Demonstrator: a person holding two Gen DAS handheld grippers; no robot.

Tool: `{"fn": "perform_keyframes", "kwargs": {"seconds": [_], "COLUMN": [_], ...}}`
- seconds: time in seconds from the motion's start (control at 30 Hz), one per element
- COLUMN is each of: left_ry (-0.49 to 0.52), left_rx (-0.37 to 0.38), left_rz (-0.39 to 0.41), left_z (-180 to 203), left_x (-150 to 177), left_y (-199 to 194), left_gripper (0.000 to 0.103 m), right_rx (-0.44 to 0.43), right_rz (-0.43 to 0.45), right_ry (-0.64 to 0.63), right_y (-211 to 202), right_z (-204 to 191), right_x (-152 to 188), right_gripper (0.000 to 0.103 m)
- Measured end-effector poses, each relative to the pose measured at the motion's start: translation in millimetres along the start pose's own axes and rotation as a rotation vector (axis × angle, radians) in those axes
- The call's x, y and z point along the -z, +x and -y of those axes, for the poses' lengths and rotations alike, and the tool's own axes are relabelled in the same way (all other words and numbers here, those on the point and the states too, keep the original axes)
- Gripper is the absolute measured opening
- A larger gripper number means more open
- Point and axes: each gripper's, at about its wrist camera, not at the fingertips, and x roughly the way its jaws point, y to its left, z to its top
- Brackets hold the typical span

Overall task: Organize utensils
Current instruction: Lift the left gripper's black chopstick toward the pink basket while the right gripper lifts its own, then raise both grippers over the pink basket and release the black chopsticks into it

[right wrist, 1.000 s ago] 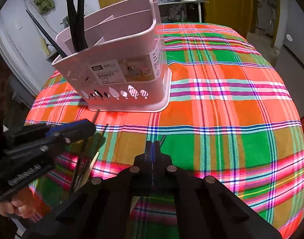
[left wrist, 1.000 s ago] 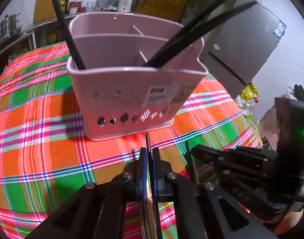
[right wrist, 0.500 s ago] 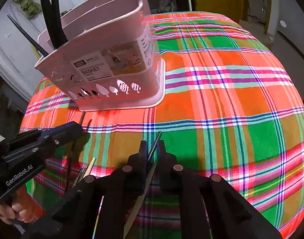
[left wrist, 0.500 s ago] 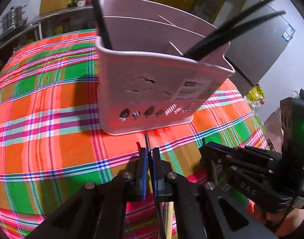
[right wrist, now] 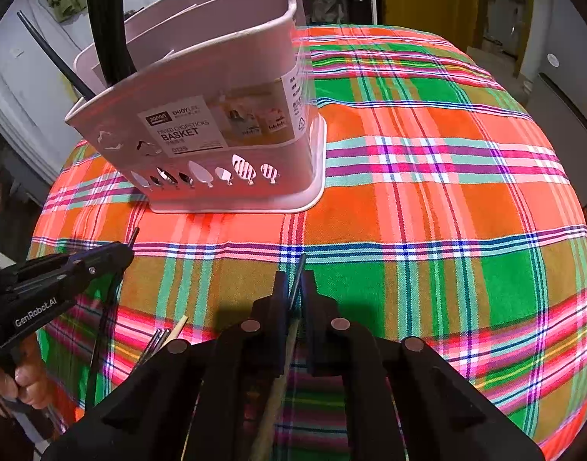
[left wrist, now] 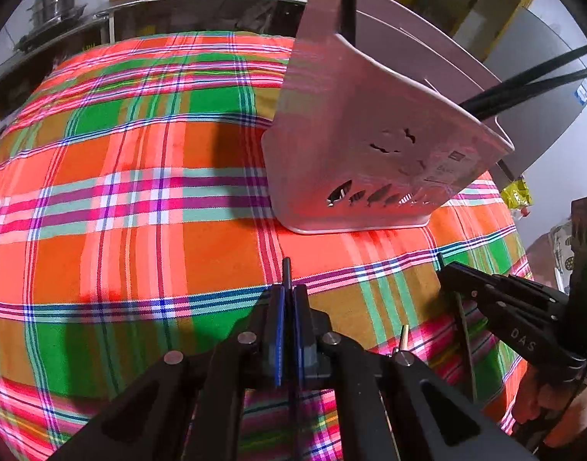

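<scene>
A pink chopstick basket [left wrist: 370, 153] [right wrist: 216, 123] stands on the plaid tablecloth, with black chopsticks [right wrist: 108, 19] [left wrist: 524, 80] upright in it. My left gripper [left wrist: 288, 292] is shut on a thin black chopstick [left wrist: 286, 269], a short way in front of the basket's left corner. In the right wrist view that left gripper [right wrist: 128, 247] sits at the left. My right gripper [right wrist: 293, 288] has its jaws closing on a slanted chopstick [right wrist: 299, 272] with a dark tip and a tan shaft. The left wrist view shows this right gripper [left wrist: 443, 269] at the right.
Several loose chopsticks [right wrist: 158, 340], metal and wooden, lie on the cloth near the table's front edge between the grippers. A hand [right wrist: 24, 384] grips the left tool. A counter with steel pots [left wrist: 55, 0] and a grey fridge [left wrist: 543, 57] stand beyond the table.
My left gripper swung left and lower, so the basket moved right in its view. The right jaws parted a little, then narrowed on the chopstick, which now slants between them.
</scene>
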Motion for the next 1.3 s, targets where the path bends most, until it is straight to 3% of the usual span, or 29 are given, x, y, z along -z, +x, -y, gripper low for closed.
{"fn": "perform_keyframes", "kwargs": {"seconds": [0.23, 0.53, 0.83, 1.3], "left_ry": [0.070, 0.155, 0.103, 0.139], "left_rx": [-0.050, -0.143, -0.064, -0.020], "left_rz": [-0.027, -0.010, 0.027, 0.209], "left_z": [10.2, 30.4, 23.6, 34.6], "left_x": [-0.7, 2.4, 0.5, -15.4], "left_y": [2.0, 5.8, -18.1, -117.1], "left_gripper": [0.008, 0.005, 0.004, 0.004], "right_rx": [0.019, 0.018, -0.062, -0.108], "right_rz": [-0.049, -0.036, 0.024, 0.205], "right_ry": [-0.008, -0.052, -0.027, -0.068], "right_y": [0.1, 1.7, -18.2, -93.3], "right_z": [-2.5, -12.3, -9.2, -21.7], "right_x": [-4.3, -3.7, -1.3, -15.7], "right_gripper": [0.006, 0.004, 0.004, 0.004]}}
